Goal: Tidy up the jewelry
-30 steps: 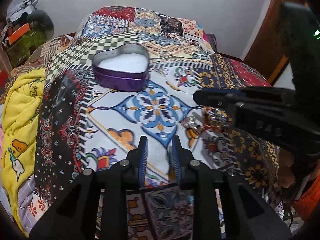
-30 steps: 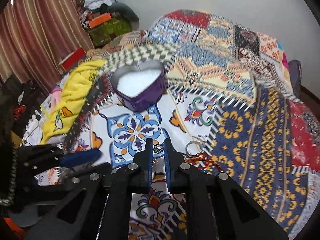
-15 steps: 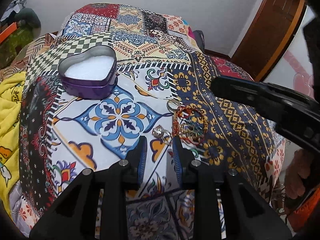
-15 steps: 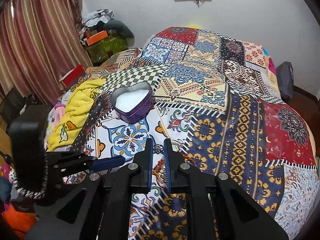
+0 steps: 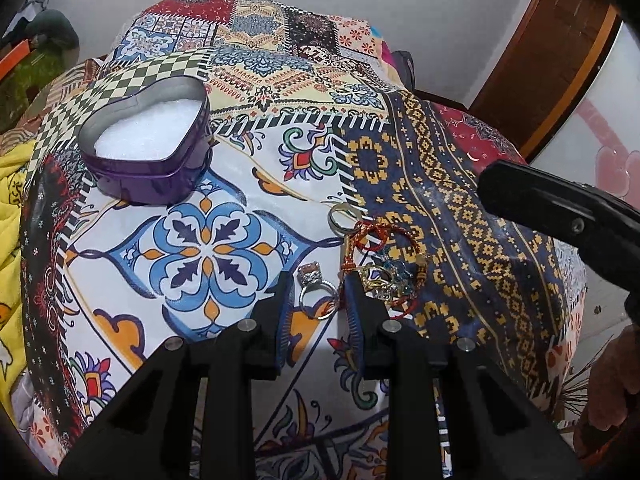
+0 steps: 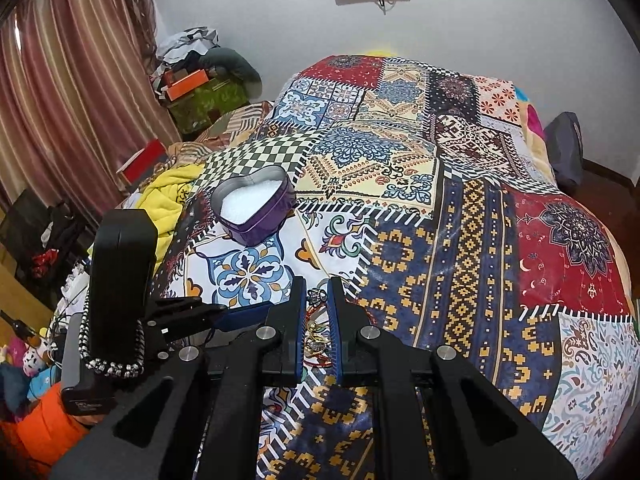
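Left gripper (image 5: 316, 308) hovers low over the patchwork bedspread (image 5: 460, 216), jaws spread a little, nothing between them, framing a silver ring with a stone (image 5: 316, 292) that lies just ahead. Right gripper (image 6: 316, 320) sits higher; jaws nearly together, with a small dark trinket (image 6: 315, 296) at the tips, but whether it is pinched or merely seen through the gap, I cannot tell. Just right of the ring lies a tangle of red cord bracelets and gold pieces (image 5: 380, 268), and beyond that a plain band (image 5: 340, 216). Heart-shaped purple tin (image 5: 148, 148), open and lined white, stands well apart to the far left. Judgement: every piece is light, hard and slick; the ring will likely skid or sink into soft cloth, so take it across the band, not the stone. Cords are limp and may snag and drag neighbours along. Open cloth lies between jewelry and tin, a free path. Bed edge falls away near the grippers; the right gripper's body (image 5: 560, 216) crowds the right side.
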Tool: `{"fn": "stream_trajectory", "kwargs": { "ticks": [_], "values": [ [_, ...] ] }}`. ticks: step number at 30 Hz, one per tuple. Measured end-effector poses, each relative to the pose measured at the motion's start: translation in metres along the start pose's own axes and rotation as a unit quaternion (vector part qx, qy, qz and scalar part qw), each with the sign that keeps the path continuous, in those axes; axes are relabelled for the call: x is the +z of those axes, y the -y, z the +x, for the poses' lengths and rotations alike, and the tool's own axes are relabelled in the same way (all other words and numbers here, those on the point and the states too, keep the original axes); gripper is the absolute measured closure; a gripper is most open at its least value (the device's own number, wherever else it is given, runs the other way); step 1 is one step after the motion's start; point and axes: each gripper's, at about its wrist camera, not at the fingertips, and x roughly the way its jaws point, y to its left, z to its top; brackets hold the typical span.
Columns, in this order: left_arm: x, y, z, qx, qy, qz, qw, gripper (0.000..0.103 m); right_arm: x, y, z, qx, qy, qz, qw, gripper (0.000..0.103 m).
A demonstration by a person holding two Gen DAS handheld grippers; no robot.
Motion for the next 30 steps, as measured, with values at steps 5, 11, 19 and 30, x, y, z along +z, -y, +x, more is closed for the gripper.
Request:
{"fn": "stream_trajectory", "kwargs": {
  "ticks": [5,11,19,30],
  "values": [
    [0.003,-0.004,0.003,-0.002,0.007,-0.008,0.9999,0.084,-0.002,0.002,-0.001,0.001,-0.001,0.003,1.000,0.094],
    [0.002,-0.006,-0.004,0.004,0.015,-0.007,0.9999,0.093,0.000,0.001,-0.002,0.002,0.001,0.002,1.000,0.094],
    [0.004,-0.010,-0.039,0.018,0.054,-0.003,0.9984,0.094,0.011,-0.009,-0.004,0.007,0.014,-0.004,1.000,0.094],
    [0.019,-0.028,-0.089,0.032,0.117,-0.016,0.9925,0.094,0.033,-0.031,-0.003,0.019,0.036,-0.023,0.999,0.094]
  ]
}}
